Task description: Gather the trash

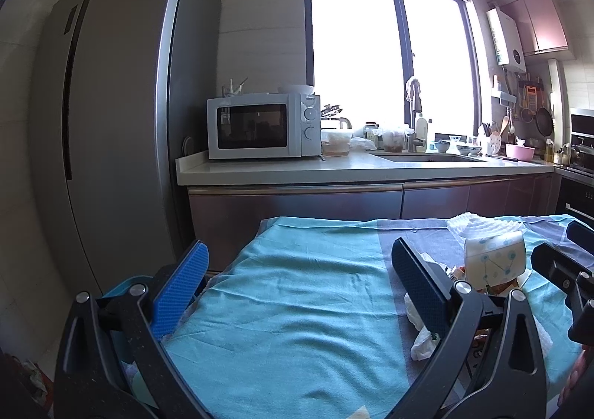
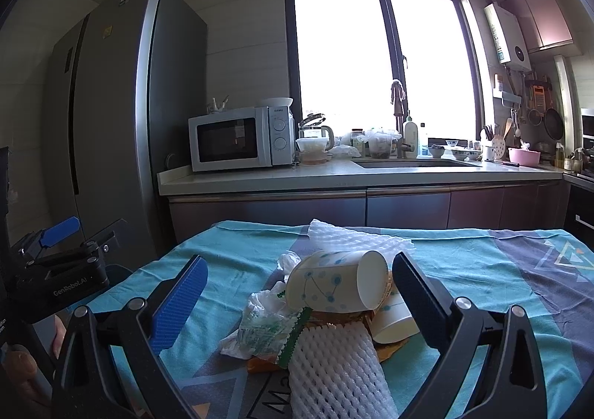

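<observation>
Blue-padded jaws of both the left gripper [image 1: 299, 289] and right gripper [image 2: 299, 291] stand spread and empty over a teal cloth-covered table [image 2: 482, 270], a white dotted paper cup [image 2: 336, 285] lying tipped atop crumpled wrappers between the right gripper's fingers.

Daylight is pouring through a wide, dark-framed window [image 2: 378, 58] at the upper centre, washing out the view beyond. A tall grey refrigerator [image 2: 111, 114] is filling the left side. A white microwave [image 2: 239, 138] is sitting on the pale countertop [image 2: 334, 174] at mid-frame, with a sink [image 2: 415, 162] beside it. Pink wall cabinets [image 2: 540, 19] are hanging at the upper right. A teal tablecloth [image 1: 297, 300] is spreading across the foreground.
</observation>
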Demonstrator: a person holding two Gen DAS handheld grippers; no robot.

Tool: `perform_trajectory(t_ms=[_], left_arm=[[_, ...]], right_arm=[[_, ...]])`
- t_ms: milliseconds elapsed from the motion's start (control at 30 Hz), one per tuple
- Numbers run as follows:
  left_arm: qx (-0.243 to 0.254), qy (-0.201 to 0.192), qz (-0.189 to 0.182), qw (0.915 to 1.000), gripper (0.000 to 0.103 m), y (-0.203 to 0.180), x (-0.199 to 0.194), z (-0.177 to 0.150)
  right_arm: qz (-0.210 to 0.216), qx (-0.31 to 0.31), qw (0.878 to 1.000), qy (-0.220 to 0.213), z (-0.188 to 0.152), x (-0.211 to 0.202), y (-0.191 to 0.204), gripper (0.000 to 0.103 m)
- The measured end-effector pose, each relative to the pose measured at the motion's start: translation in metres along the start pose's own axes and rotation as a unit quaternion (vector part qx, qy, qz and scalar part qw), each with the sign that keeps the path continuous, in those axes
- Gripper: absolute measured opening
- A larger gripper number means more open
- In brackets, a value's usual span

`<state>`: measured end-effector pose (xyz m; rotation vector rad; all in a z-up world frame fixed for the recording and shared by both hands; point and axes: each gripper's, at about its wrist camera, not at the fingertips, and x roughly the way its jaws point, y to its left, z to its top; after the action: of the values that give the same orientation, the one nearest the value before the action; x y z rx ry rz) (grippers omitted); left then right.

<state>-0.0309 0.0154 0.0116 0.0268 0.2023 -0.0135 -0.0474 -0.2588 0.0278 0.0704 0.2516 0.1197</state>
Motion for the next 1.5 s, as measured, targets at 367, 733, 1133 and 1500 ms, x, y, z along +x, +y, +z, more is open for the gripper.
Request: perform_trajectory(t_ms=[367, 733, 1133, 1500], left_arm=[[-0.001, 0.002, -0.003, 1.0000, 0.097, 0.0003, -0.0011, 0.0007], [-0.002, 0.000, -0.003, 1.0000, 0.097, 0.0015, -0.0020, 0.0007], [0.000, -0.002, -0.003, 1.0000, 0.097, 0.0003, -0.0026, 0.0008], [0.003, 0.000, -0.005, 1.0000, 0.097, -0.0053, -0.0025, -0.0007]], right_arm=[[0.002, 0.001, 1.000, 0.002, 0.0003, 0.0007, -0.0002, 0.096], [0.003, 0.001, 1.000, 0.003, 0.0000, 0.0009, -0.0001, 0.096], [0.005, 0.005, 1.000, 0.005, -0.0009, 0.0009, -0.0036, 0.096], [0.009, 0.009, 1.000, 0.009, -0.0013, 0.0003, -0.0064, 0.096]])
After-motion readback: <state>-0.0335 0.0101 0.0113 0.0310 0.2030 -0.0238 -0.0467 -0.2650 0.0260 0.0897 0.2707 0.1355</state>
